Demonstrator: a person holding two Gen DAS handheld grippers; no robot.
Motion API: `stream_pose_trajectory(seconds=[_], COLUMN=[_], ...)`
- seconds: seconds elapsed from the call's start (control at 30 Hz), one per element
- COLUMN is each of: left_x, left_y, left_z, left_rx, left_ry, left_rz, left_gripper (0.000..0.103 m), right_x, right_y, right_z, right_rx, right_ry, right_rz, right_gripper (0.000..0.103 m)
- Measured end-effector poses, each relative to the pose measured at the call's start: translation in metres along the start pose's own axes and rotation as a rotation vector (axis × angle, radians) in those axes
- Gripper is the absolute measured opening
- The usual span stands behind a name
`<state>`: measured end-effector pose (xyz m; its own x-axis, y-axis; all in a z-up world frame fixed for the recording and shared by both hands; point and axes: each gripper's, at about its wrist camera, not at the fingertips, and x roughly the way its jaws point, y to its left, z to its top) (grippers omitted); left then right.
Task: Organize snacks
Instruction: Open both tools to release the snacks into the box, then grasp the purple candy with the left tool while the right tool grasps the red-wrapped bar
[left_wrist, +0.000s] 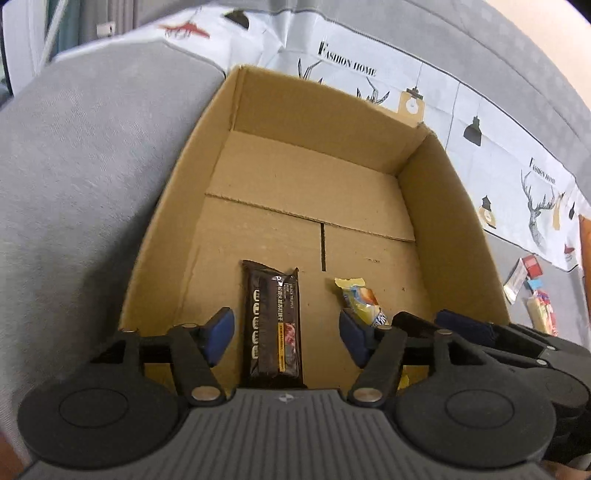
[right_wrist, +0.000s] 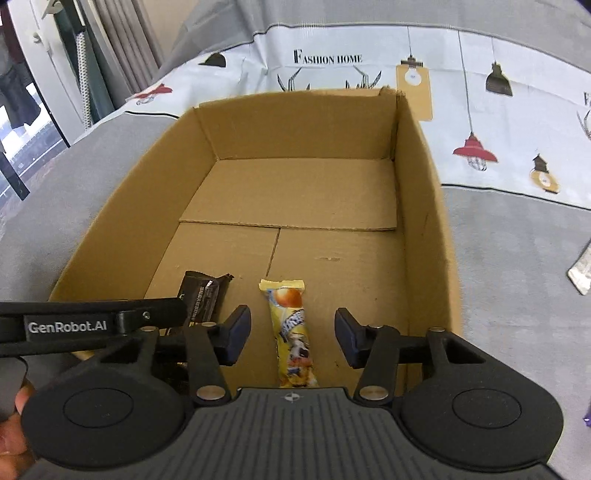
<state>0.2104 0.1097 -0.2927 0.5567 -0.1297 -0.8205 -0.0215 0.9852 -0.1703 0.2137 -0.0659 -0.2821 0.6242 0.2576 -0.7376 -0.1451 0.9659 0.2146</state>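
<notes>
I hold both tools over the near end of an open brown cardboard box (left_wrist: 436, 206) that sits on grey upholstery (left_wrist: 74, 177), a white printed cloth with lamp and antler motifs (right_wrist: 480, 122) spread behind it. My left gripper (left_wrist: 288, 334) stands with its blue pads wide apart on either side of a long dark-brown snack bar wrapper (left_wrist: 273, 325) lying flat on the box floor, the pads clear of it and gripping nothing. My right gripper (right_wrist: 291, 338) is parted somewhat less, astride a slim yellow snack packet with a cartoon print (right_wrist: 291, 332), likewise untouched and lying on the cardboard just beside the dark bar. By my reading two snacks are now in the box and both are let go, so the job is barely begun: most of the box floor is bare, and a small cluster of red, white and yellow packets (left_wrist: 535, 291) waits on the upholstery outside the right wall. That cluster is cut off at the frame edge and too blurred to count, and the near ends of both boxed snacks are hidden under the tool bodies
</notes>
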Motion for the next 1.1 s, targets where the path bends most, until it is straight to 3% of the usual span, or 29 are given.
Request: stream_pose_trajectory(seconds=[0.03,0.07,0.1,0.17,0.27,0.47,0.63,0.87,1.1], left_x=[-0.007,-0.014,-0.023,-0.037,-0.049,-0.079,-0.097,-0.095,-0.058], left_y=[-0.003,-0.005,-0.006,-0.005,-0.009,-0.031,-0.074,-0.153,-0.247], left_z=[-0.002,-0.003,-0.005,-0.008,-0.01,-0.021,-0.026,-0.039,-0.062], left_rx=[0.001,-0.005,-0.007,-0.009,-0.012,0.032,0.112,0.236,0.361], left_ry=[-0.007,-0.019,-0.048,-0.079,-0.059,-0.079,-0.114,-0.128,-0.081], left_rz=[0.045,0.109,0.139,0.121,0.146,0.162,0.16,0.114,0.019], left_gripper=[0.094,0.102,0.103,0.103,0.103,0.103,0.103,0.103,0.103], right_x=[-0.005,-0.008,-0.013,-0.021,-0.036,-0.065,-0.094,-0.136,-0.163], right_y=[-0.001,-0.002,-0.004,-0.008,-0.008,-0.005,-0.025,-0.092,-0.185], right_z=[0.0,0.0,-0.001,-0.004,-0.01,-0.02,-0.028,-0.049,-0.086], right_rx=[0.0,0.002,0.01,0.028,0.019,-0.005,0.032,0.118,0.239], right_ry=[-0.006,-0.012,-0.016,-0.027,-0.042,-0.085,-0.135,-0.206,-0.252], right_rz=[-0.003,-0.019,-0.033,-0.012,0.029,0.07,0.077,0.035,-0.066], right_gripper=[0.053,0.056,0.07,0.086,0.098,0.102,0.102,0.102,0.102])
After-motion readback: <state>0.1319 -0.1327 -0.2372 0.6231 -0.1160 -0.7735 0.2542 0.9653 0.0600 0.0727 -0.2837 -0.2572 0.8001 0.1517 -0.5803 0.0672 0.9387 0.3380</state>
